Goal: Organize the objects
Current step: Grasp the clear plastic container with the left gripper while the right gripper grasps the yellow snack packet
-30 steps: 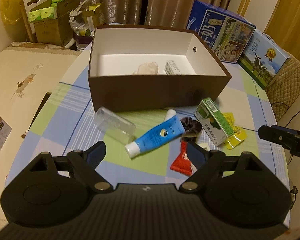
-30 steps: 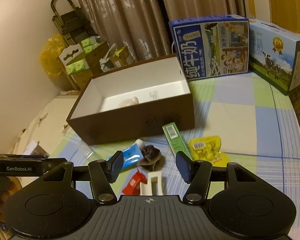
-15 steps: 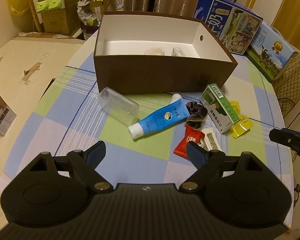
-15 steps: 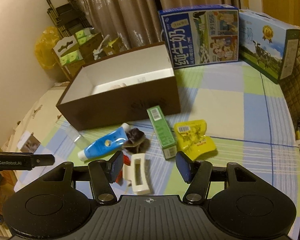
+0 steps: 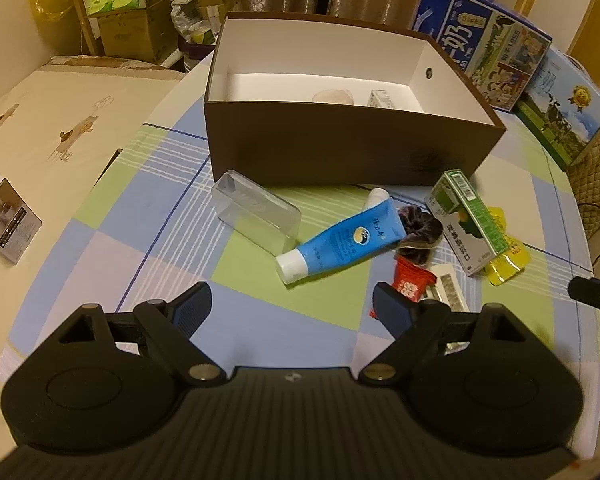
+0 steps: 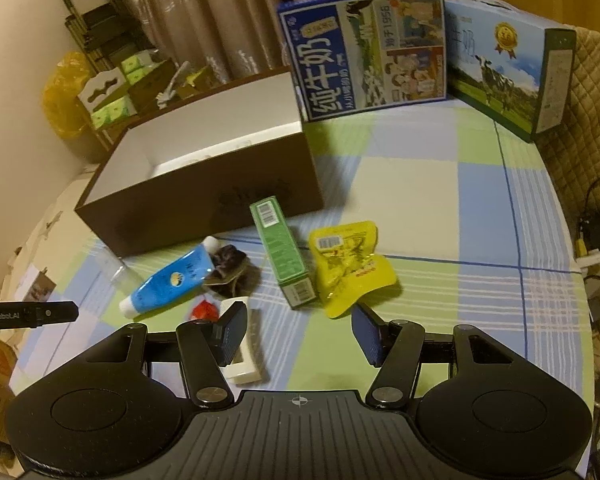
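Note:
A brown box (image 5: 340, 148) (image 6: 204, 204) with a white inside stands on the checked tablecloth; a pale lump (image 5: 334, 95) and a small carton (image 5: 382, 100) lie in it. In front lie a clear plastic case (image 5: 256, 214), a blue tube (image 5: 340, 242) (image 6: 168, 282), a dark scrunchie (image 5: 418, 236) (image 6: 230, 270), a green carton (image 5: 466, 222) (image 6: 282, 252), a yellow pouch (image 6: 350, 268) (image 5: 506, 258), a red sachet (image 5: 410, 282) and a white clip (image 6: 242, 354). My left gripper (image 5: 292, 306) hangs open above the near cloth. My right gripper (image 6: 298, 334) is open too, near the white clip and yellow pouch.
Two milk cartons (image 6: 364, 48) (image 6: 504, 80) stand at the table's far right. A padded chair (image 6: 580, 152) and cables (image 6: 596, 248) lie off the right edge. To the left are a bed (image 5: 60, 120), a small photo box (image 5: 8, 220) and stacked cardboard boxes (image 5: 128, 20).
Both grippers have drawn back toward the near edge and risen, so the objects sit further off. The right gripper's jaws have spread wider. Nothing on the table has moved.

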A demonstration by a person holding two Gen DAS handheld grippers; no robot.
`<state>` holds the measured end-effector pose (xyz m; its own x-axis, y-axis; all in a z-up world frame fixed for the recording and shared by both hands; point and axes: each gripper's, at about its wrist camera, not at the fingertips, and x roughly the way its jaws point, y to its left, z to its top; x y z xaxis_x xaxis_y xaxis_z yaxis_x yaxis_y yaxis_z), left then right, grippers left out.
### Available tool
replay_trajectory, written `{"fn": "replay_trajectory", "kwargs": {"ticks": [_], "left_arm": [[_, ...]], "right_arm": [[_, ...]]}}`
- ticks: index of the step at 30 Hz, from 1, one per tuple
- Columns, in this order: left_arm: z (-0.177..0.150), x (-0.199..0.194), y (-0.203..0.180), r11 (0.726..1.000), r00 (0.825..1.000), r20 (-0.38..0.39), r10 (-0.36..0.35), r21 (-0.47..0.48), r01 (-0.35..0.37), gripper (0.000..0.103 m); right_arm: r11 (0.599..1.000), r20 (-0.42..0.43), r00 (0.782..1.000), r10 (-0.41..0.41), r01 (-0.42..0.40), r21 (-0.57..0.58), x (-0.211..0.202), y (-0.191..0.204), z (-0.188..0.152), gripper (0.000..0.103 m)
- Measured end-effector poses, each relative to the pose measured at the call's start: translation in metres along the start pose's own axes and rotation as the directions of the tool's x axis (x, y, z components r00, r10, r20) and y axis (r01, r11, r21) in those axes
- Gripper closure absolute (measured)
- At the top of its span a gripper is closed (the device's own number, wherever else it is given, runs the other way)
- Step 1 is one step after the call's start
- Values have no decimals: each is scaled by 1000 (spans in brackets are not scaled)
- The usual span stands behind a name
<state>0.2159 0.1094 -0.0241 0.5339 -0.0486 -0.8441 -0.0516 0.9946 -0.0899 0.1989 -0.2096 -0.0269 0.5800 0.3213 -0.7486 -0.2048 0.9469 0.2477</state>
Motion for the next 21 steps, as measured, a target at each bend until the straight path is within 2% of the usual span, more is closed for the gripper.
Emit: {"fn": "replay_trajectory", "kwargs": {"ticks": [5, 16, 21], "left_arm": [[9, 22, 8, 999, 1000, -18, 5, -33, -6, 18], [45, 82, 25, 994, 997, -38, 72, -84, -75, 18], [58, 107, 30, 991, 996, -69, 54, -122, -62, 18]], "right_arm": [[999, -7, 999, -32, 32, 34, 4, -10, 1, 48], [981, -30, 990, -139, 142, 134, 9, -47, -1, 48], [969, -56, 984, -170, 177, 170, 15, -60, -5, 48]]}}
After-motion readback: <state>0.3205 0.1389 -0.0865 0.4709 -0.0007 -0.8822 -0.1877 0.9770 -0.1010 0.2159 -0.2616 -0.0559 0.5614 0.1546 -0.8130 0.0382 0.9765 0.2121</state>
